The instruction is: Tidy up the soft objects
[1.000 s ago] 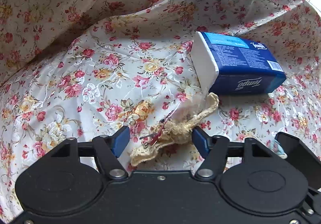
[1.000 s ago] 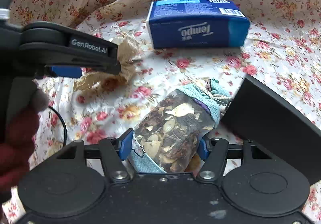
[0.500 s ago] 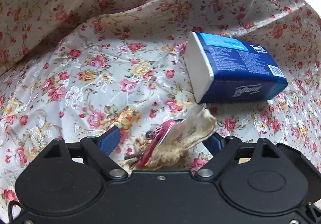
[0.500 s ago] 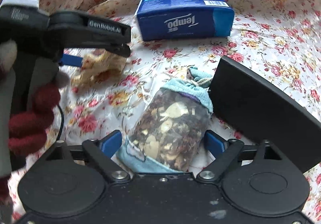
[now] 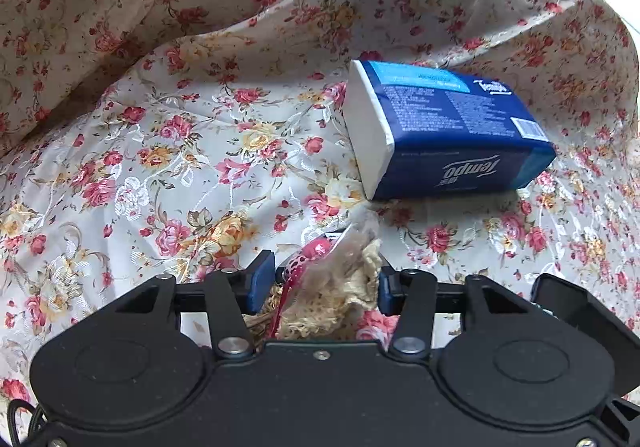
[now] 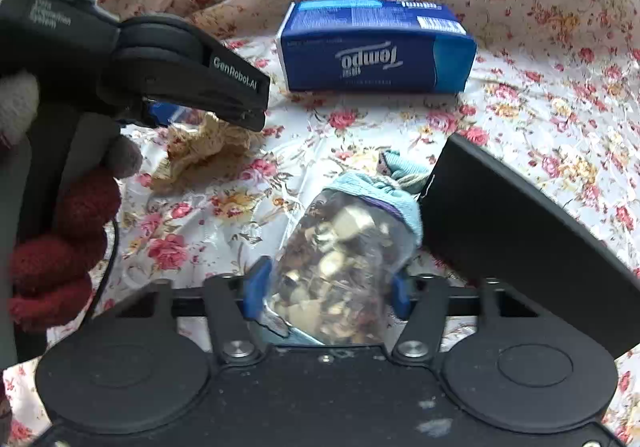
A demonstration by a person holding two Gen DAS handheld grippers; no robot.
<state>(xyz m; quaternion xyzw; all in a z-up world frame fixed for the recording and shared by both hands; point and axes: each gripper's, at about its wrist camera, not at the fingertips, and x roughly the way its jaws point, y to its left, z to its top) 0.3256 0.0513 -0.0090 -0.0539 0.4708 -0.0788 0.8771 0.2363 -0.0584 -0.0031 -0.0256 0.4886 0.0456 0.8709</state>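
Left wrist: left hand-held gripper (image 5: pixel 322 281) pinching lace pouch (image 5: pixel 340 287); right hand-held gripper (image 6: pixel 326 287) apparently clamps potpourri sachet (image 6: pixel 344 259).

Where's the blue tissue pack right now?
The blue Tempo tissue pack lies on the floral cloth ahead of both grippers, beyond the beige crochet pouch.

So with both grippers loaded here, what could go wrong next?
1. The left gripper pinches only part of the cream pouch; its loose end may slip or snag.
2. The right gripper squeezes the potpourri bag, which could crush its contents.
3. The black box sits close beside the bag; lifting may bump it.
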